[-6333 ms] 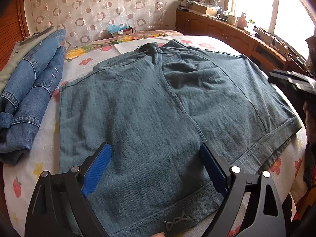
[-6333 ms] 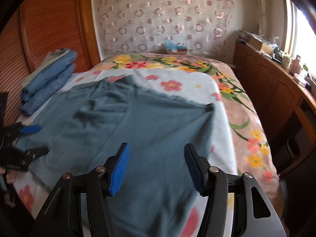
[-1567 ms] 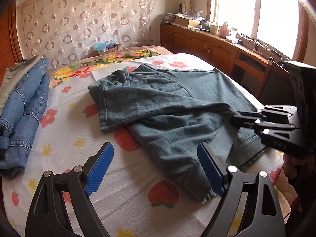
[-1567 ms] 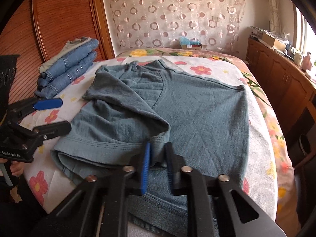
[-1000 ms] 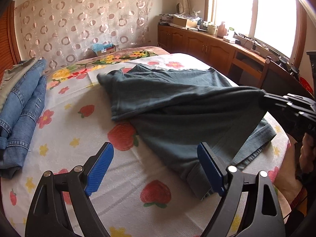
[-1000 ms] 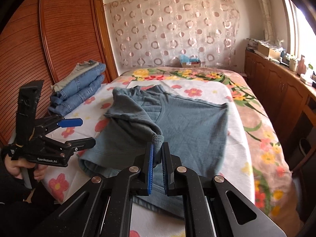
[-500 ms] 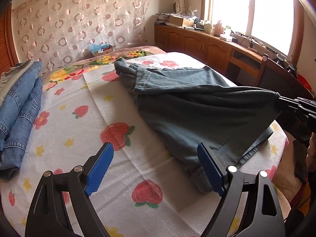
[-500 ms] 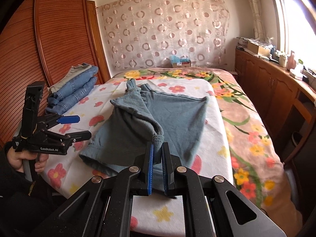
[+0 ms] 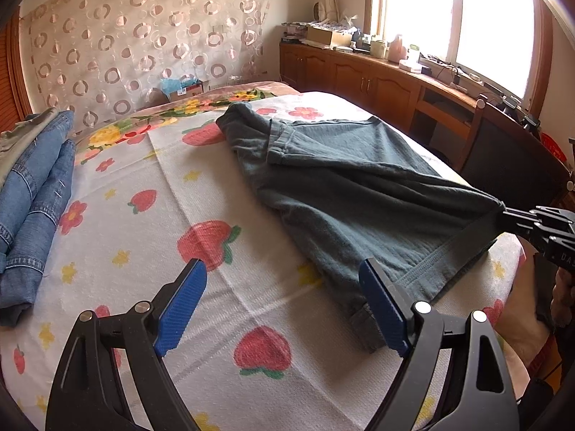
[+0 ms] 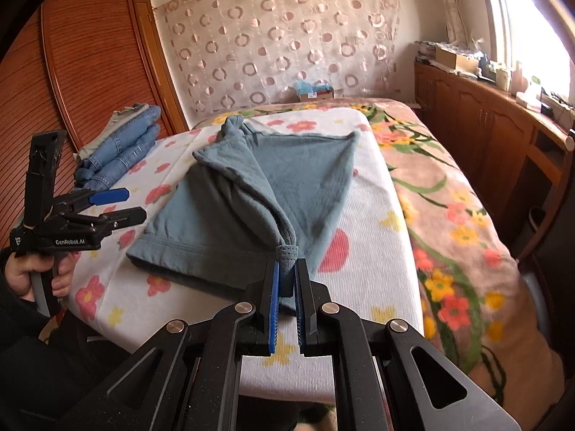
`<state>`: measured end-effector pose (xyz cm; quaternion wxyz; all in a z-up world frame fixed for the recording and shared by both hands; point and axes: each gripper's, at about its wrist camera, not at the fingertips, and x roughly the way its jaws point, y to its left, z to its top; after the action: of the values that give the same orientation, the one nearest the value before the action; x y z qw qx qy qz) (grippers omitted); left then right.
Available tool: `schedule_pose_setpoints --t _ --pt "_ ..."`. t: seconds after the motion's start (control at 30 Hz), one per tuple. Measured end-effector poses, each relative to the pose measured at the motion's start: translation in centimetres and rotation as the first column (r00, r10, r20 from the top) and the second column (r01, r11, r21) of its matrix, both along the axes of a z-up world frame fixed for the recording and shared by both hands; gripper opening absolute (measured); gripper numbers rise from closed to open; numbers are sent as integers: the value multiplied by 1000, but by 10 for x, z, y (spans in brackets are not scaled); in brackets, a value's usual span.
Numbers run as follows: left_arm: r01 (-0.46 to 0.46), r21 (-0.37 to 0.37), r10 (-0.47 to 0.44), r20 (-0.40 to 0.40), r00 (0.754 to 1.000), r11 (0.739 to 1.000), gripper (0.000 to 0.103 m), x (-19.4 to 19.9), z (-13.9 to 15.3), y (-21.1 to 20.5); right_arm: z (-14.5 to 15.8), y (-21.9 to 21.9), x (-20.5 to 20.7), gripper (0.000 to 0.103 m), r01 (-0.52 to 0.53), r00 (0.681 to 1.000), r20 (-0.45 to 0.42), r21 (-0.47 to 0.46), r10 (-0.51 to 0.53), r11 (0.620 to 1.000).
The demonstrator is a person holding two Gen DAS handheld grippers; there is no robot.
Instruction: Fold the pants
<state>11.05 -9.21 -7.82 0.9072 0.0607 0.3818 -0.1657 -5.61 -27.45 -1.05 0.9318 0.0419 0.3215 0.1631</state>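
Floral-sheeted bed (image 9: 222, 316), teal pants (image 9: 352, 194) spread, folded jeans (image 9: 32, 194) at edge

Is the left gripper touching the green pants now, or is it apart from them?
Apart. In the right wrist view the left gripper hangs open beside the green pants, with bare bed cover visible between its fingertips and the cloth.

Both wrist views look down across the bed (image 9: 251, 309), seemingly close.

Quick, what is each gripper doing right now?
Left gripper: open, holding nothing, above the bed.
Right gripper: shut on the hem of the green pants, lifting it.
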Motion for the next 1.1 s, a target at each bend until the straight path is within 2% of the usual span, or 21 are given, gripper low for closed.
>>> schedule_pose_setpoints --t 0.2,0.43,0.77,1.1 --pt "3 1 -3 -4 1000 1000 87 0 -2 -2 6 -4 0 8 -2 1000 -10 -7 2 1000" --pt "-1 -3 1 -4 1000 1000 87 0 -3 -2 -4 -10 5 8 8 999 -32 -5 -8 1000" --pt "-35 -29 36 29 999 999 87 1 6 13 12 -15 4 29 29 1000 10 -15 -29 999" --pt "-59 -44 62 59 996 997 87 7 22 27 31 22 34 31 -67 995 78 -38 70 997"
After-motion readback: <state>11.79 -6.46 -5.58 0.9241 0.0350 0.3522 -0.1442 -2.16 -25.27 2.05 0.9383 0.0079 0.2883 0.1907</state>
